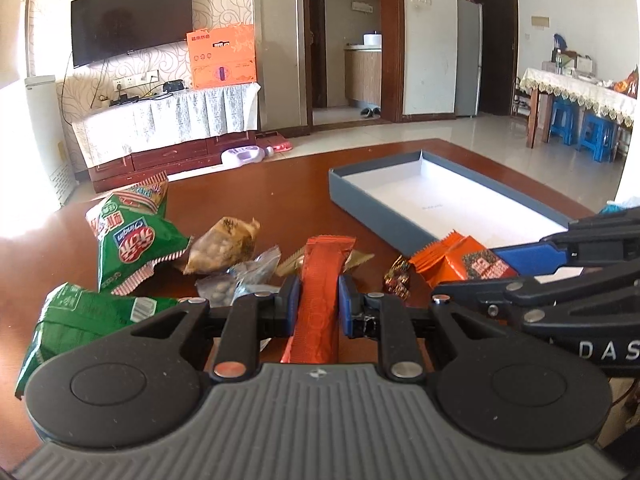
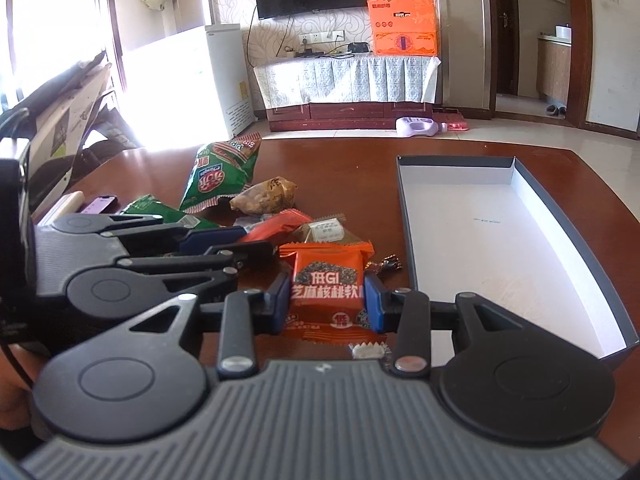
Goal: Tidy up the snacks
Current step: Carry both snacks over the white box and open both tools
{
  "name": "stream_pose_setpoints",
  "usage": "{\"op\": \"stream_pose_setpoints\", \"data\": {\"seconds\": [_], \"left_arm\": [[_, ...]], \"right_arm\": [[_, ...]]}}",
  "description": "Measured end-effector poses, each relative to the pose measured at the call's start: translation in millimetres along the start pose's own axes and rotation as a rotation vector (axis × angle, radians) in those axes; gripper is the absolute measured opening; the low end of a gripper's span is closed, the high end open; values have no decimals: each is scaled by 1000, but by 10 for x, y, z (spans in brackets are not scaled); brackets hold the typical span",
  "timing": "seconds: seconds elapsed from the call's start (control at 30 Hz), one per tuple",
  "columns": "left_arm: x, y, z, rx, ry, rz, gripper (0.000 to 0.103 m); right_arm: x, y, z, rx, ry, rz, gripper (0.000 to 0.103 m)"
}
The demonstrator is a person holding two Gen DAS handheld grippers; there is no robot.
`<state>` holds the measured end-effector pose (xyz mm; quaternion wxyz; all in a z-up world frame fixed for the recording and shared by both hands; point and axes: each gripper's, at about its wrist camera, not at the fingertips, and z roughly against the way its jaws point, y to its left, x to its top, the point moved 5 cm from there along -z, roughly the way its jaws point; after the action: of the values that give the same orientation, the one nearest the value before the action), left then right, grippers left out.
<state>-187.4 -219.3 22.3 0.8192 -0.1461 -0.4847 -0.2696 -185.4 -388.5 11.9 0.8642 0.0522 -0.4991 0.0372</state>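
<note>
My left gripper (image 1: pixel 319 306) is shut on a long red-orange snack bar (image 1: pixel 320 296) that stands up between its blue pads (image 1: pixel 291 307). My right gripper (image 2: pixel 326 304) is shut on a square orange cake packet (image 2: pixel 326 292) with white print. Each gripper shows in the other's view: the right gripper (image 1: pixel 516 276) with its orange packet (image 1: pixel 460 260), and the left gripper (image 2: pixel 224 242) with the red bar (image 2: pixel 276 226). An empty blue-grey box with a white inside (image 1: pixel 400 224) (image 2: pixel 560 216) lies on the brown table to the right of the snack pile.
Loose snacks lie on the table (image 1: pixel 280 192): green bags (image 1: pixel 132 248) (image 2: pixel 218 176), a tan nut pouch (image 1: pixel 224 246) (image 2: pixel 266 196), a clear pouch (image 1: pixel 236 284), a gold sachet (image 2: pixel 328 230) and a small dark candy (image 1: pixel 398 278). A phone (image 2: pixel 98 203) lies at the left edge.
</note>
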Motion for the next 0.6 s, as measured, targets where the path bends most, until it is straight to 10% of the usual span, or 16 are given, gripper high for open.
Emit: {"op": "stream_pose_setpoints", "data": {"seconds": [0.6], "left_arm": [[347, -321, -297, -55, -53, 11, 24]], "right_arm": [[112, -418, 144, -55, -50, -71, 41]]}}
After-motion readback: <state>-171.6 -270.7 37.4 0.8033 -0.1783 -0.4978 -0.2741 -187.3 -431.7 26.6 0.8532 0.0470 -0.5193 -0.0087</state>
